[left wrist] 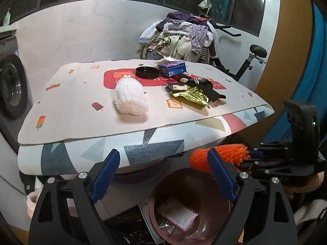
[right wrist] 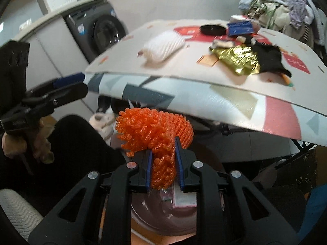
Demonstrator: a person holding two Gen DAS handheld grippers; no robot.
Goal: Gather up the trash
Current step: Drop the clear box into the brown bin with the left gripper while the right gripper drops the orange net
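Right claw [right wrist: 162,164] pinching orange foam net [right wrist: 155,132] above bin [left wrist: 196,210]; left claw [left wrist: 163,175] spread, empty.

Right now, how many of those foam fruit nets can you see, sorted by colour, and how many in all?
Orange foam net, pinched between the right gripper fingers above the bin: 1
White foam net, lying on the table mat: 1
Total: 2

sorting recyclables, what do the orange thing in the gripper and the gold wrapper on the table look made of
Orange net, pinched in the right hand-held gripper: looks like foamed plastic mesh, matte and slightly translucent, going by its bumpy open weave. Gold wrapper: probably metallised foil or film, given its sharp creases and bright glints.
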